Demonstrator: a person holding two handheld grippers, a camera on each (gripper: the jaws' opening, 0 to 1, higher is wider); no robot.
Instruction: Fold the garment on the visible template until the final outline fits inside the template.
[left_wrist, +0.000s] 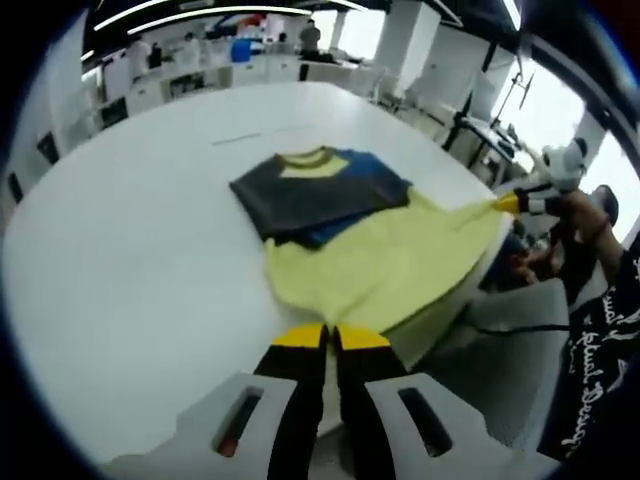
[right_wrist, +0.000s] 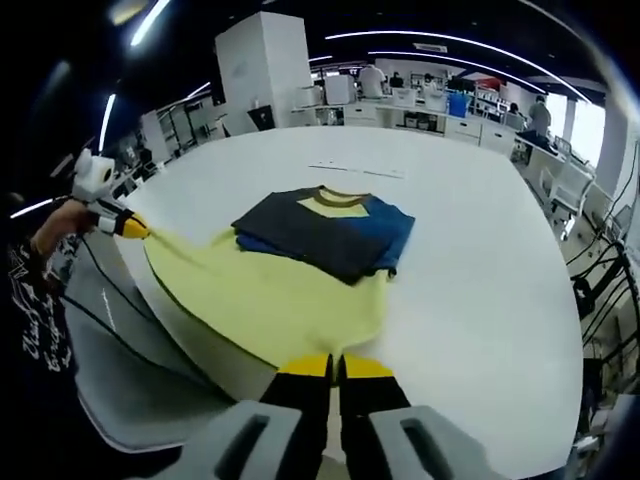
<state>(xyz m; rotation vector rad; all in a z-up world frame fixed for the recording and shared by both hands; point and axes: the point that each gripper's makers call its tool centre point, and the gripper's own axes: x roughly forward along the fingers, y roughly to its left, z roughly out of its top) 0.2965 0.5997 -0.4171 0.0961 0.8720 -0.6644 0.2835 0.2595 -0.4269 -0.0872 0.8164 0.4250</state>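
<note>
a bright open workroom with strip lights overhead, desks and a few people far at the back; in front lies a big round white worktop (left_wrist: 130, 260). on it, towards the near edge, lies the garment (left_wrist: 350, 235), a shirt with a pale yellow body, a dark grey and blue upper part and a yellow neck band. its upper part is folded over so that the sleeves lie in on the chest, and the yellow lower part spreads out to the worktop's rim and hangs a little over it. no template outline can be made out on the white top.

in the left gripper view the left hand-held gripper (left_wrist: 330, 337) has its yellow-tipped jaws closed on the hem at one bottom corner. the right hand-held gripper (left_wrist: 508, 203), held by a person's hand (left_wrist: 580, 210), pinches the other bottom corner at the worktop's edge.

in the right gripper view the same is seen from the other side: the right hand-held gripper (right_wrist: 335, 366) is clamped on the yellow hem, and the left hand-held gripper (right_wrist: 133, 227) grips the far corner, the cloth drawn flat between the two.
</note>
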